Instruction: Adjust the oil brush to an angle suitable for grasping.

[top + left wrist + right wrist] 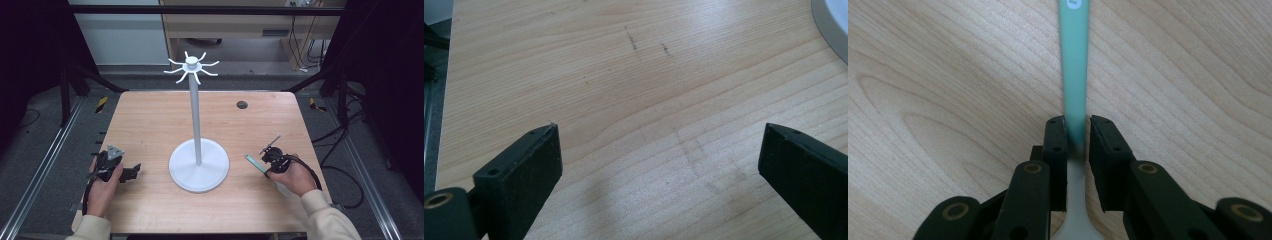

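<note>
Green-handled spoon (1074, 75) lies on the wooden table (150, 120), its handle running straight ahead between your right gripper's (1078, 131) nearly closed jaws, while your left gripper (659, 150) rests open, well apart.

The green and white spoon (1074, 75) lies flat on the wooden table (150, 120), near its right edge, with its thin green handle pointing toward the middle

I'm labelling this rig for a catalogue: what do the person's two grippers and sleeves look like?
Both grippers, left gripper and right gripper, are black with flat blocky jaws and brass-coloured pivot rivets. A grey three-cornered plate tops the left. Black cables trail back. The sleeves are cream.
</note>
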`<act>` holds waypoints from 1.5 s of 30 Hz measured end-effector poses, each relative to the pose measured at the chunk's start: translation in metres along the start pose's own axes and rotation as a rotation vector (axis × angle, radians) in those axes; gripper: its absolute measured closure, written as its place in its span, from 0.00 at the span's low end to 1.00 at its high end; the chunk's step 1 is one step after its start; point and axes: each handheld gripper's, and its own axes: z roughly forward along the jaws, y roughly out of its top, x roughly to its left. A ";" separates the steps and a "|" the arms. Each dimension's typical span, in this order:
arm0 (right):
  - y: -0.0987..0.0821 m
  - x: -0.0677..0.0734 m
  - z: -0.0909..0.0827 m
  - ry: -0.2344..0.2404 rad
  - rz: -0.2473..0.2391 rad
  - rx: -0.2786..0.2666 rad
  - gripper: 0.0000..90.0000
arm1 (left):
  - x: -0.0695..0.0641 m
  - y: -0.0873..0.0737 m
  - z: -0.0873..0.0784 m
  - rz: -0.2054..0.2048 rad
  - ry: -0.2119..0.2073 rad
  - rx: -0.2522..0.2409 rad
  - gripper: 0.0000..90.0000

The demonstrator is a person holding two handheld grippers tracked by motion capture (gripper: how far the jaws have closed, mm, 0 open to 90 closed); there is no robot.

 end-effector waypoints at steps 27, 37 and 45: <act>0.000 -0.002 -0.012 0.013 -0.002 -0.048 0.92 | 0.000 0.000 0.000 0.001 0.001 -0.001 0.04; 0.001 -0.008 -0.044 -0.016 0.013 -0.125 0.92 | 0.000 0.000 0.000 0.002 0.002 0.002 0.04; 0.002 -0.013 -0.075 -0.042 0.038 -0.226 0.92 | 0.000 0.000 0.000 0.002 0.001 0.002 0.04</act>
